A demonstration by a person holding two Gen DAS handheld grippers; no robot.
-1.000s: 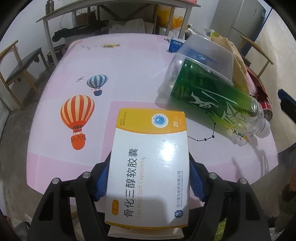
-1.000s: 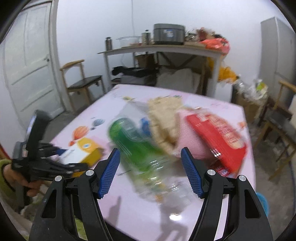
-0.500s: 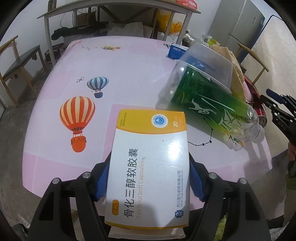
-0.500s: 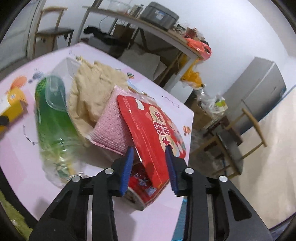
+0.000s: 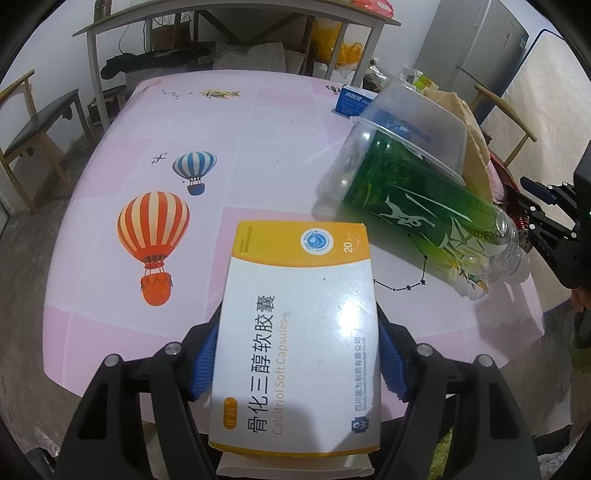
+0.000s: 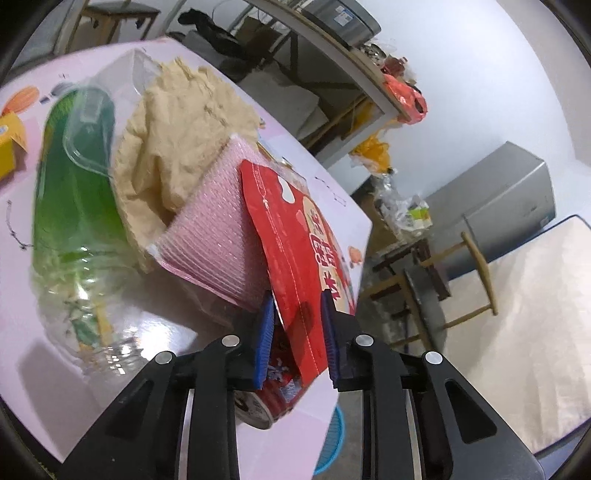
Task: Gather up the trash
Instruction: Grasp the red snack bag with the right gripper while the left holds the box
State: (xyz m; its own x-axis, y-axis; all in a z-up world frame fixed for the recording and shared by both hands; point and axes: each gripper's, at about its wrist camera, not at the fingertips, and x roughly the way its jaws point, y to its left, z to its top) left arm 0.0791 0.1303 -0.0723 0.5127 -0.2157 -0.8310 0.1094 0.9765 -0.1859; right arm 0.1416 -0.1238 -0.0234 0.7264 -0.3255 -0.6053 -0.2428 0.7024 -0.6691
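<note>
My left gripper (image 5: 297, 363) is shut on a white and yellow medicine box (image 5: 299, 302), held above the near edge of the pink table (image 5: 258, 129). On the table's right lies a heap: a green plastic bottle (image 5: 406, 199), a clear tub (image 5: 413, 118), crumpled beige paper (image 6: 177, 129), a pink packet (image 6: 218, 236), a red pouch (image 6: 291, 229) and a red can (image 6: 269, 391). My right gripper (image 6: 297, 332) is closing with the lower corner of the red pouch between its blue pads; I see no firm pinch. It also shows at the right edge as the right gripper (image 5: 546, 206).
A small blue box (image 5: 352, 99) lies behind the tub. Wooden chairs (image 5: 33, 125) stand left and right of the table, with a long bench table (image 5: 221, 11) and a grey fridge (image 6: 509, 206) behind. A blue basket (image 6: 332, 443) sits on the floor below the table edge.
My right gripper swung down and rolled toward the red pouch, and its jaws narrowed from wide to close around the pouch's corner. The left gripper and its box stayed put.
</note>
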